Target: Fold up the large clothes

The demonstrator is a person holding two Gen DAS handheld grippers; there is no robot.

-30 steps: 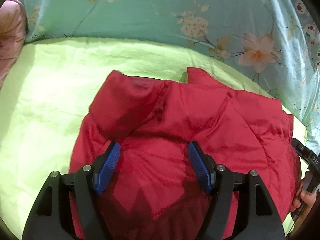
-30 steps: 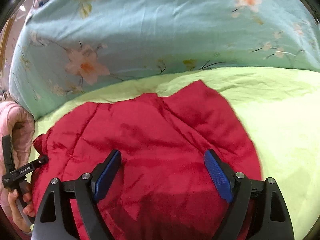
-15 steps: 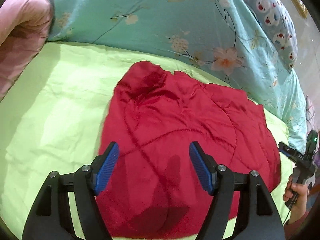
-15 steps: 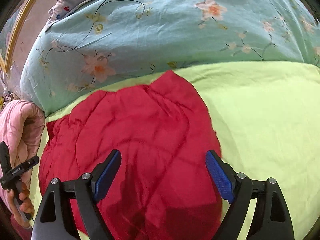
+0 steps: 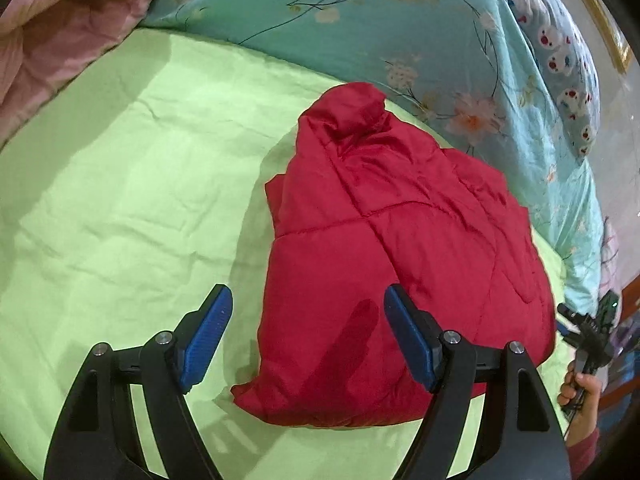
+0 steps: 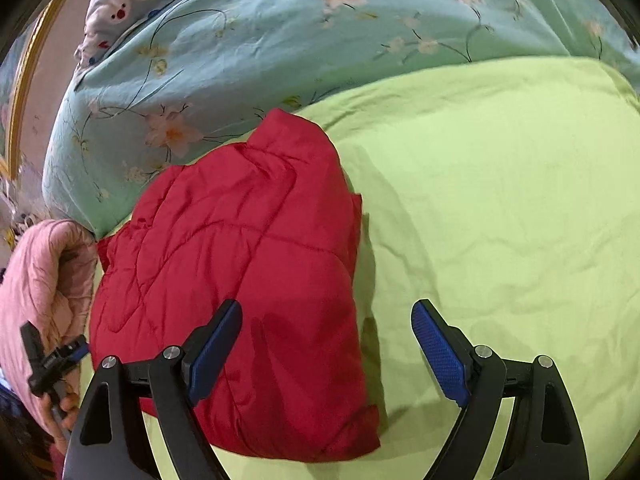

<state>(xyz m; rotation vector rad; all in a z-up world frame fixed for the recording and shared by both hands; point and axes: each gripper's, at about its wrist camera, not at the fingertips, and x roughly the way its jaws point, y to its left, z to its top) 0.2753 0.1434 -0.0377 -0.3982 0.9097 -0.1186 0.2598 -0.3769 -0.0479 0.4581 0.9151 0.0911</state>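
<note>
Both tools have pulled back and risen since a second ago, when their blue pads hung right over the red fabric; more of the bed now shows around the garment. The left tool [image 5: 306, 336] hovers with its jaws spread wide and nothing between them, its left pad over bare sheet and its right pad over the near part of the red quilted puffer jacket [image 5: 400, 256]. The right tool [image 6: 326, 352] hangs likewise spread and empty, its left pad above the jacket [image 6: 240, 264] and its right pad above bare sheet. The jacket lies folded into a compact, roughly rectangular bundle on the lime-green bedsheet [image 5: 120, 200], with a bunched, rounded end at its far side and stitched quilting lines across its top. Its far end lies against a teal floral-print duvet [image 5: 360, 20] heaped along the far side of the bed. A pale pillow with a red-and-white cartoon print [image 5: 568, 80] lies on top of that duvet. A pink quilted garment [image 5: 60, 28] lies at the edge of the sheet, to the left in the left wrist view. In each wrist view the person's other hand shows at the frame edge, gripping the black handle of the other tool.
</note>
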